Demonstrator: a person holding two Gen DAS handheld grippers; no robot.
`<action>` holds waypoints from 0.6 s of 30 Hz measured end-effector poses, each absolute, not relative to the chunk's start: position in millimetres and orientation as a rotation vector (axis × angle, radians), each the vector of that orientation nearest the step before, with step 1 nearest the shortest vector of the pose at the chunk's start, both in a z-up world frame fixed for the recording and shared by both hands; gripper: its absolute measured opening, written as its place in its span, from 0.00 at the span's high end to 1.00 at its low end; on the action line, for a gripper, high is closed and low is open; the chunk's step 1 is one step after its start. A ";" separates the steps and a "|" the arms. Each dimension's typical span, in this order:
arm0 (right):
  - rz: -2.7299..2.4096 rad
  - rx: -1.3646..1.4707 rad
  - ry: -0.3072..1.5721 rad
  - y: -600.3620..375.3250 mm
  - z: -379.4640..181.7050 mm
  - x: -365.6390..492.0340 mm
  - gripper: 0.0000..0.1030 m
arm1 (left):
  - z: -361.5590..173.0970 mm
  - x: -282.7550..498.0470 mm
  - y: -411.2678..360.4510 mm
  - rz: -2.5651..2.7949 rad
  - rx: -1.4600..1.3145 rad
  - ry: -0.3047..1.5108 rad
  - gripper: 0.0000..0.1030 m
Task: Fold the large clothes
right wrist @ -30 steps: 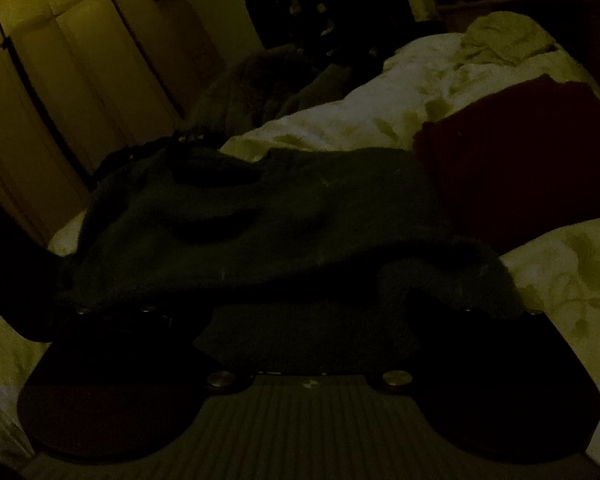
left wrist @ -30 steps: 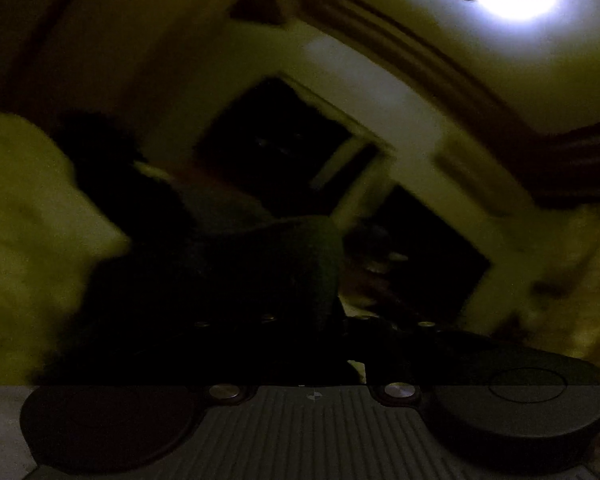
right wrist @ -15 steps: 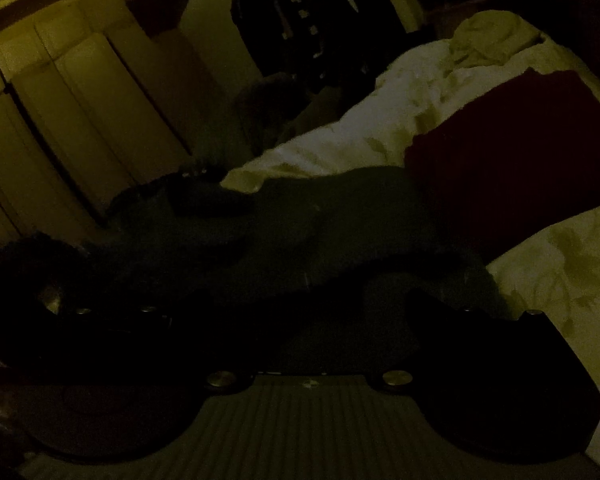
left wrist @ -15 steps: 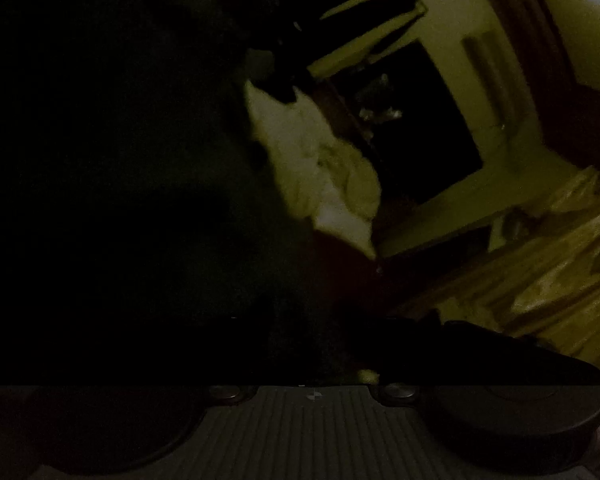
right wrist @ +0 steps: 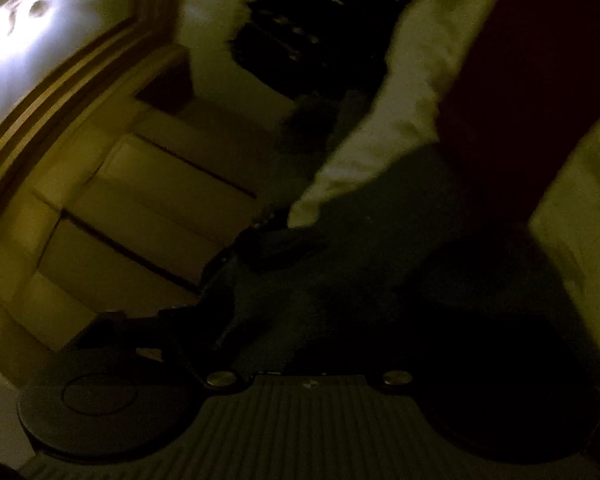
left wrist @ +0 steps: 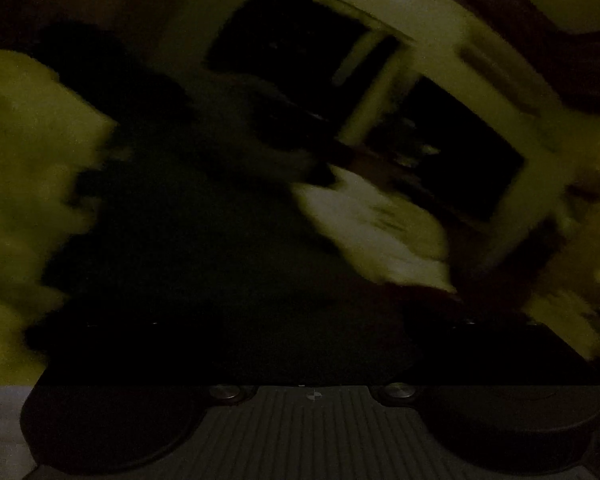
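Dark green garment (right wrist: 384, 236) first: in the right wrist view it sprawls through the centre and lower middle of the frame, a fuzzy heap lying on the pale floral bedding (right wrist: 380, 128), with a dark red cloth (right wrist: 520, 92) touching its upper right edge. In the left wrist view the same garment (left wrist: 204, 240) fills the centre and lower left as a dim, blurred mass, pale bedding (left wrist: 372, 224) showing to its right and a yellowish blur at the left edge.

Now the right gripper (right wrist: 380, 320): its jaws are closing, and the garment's fabric bunches up right where the fingers reach (so dark down there that the pads barely show). Cloth sits between the fingers, but I cannot tell whether they are pressing on it. The whole view is rolled over, so the bed slants from upper right to lower middle.

The left gripper (left wrist: 300, 332) is spread as wide as it goes, released, with dark fabric lying just ahead of it and nothing visibly pinched. Its fingers are lost in shadow at the bottom of the frame.

Further out: padded yellowish wall panels (right wrist: 132, 216) fill the left of the right wrist view, and a bright ceiling patch (right wrist: 16, 32) glows in the upper left corner. In the left wrist view a dark opening with a pale frame (left wrist: 308, 48) sits top centre, everything smeared by motion.
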State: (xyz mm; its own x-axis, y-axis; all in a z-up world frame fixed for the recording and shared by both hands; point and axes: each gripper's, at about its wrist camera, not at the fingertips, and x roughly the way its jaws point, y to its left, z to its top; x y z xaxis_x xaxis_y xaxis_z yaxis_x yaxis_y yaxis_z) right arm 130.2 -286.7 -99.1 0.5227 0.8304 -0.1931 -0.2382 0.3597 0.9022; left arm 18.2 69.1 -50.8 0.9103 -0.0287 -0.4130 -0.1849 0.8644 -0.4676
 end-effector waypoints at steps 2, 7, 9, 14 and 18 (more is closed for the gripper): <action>0.745 0.998 0.792 -287.0 -103.5 132.1 0.30 | -54.7 1.4 88.2 0.178 -0.529 0.412 0.00; 0.778 1.208 0.957 -290.9 -120.6 137.3 0.34 | -60.9 -28.6 119.4 0.343 -0.499 0.414 0.00; 0.834 1.300 1.001 -291.4 -127.0 139.2 0.34 | -64.8 -25.0 121.8 0.328 -0.516 0.428 0.00; 0.894 1.473 1.189 -272.8 -153.3 140.0 0.34 | -81.9 -6.8 112.5 0.271 -0.505 0.481 0.00; 0.928 1.545 1.129 -268.1 -159.2 144.8 0.33 | -90.3 -2.2 103.1 0.265 -0.474 0.503 0.00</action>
State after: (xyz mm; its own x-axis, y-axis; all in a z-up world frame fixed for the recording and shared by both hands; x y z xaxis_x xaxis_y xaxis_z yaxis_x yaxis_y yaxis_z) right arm 144.8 -268.1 -159.2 0.2792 0.9597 0.0333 0.2185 -0.0973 0.9710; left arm -2.2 103.1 -90.3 0.8457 0.1278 -0.5182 -0.3553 0.8593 -0.3679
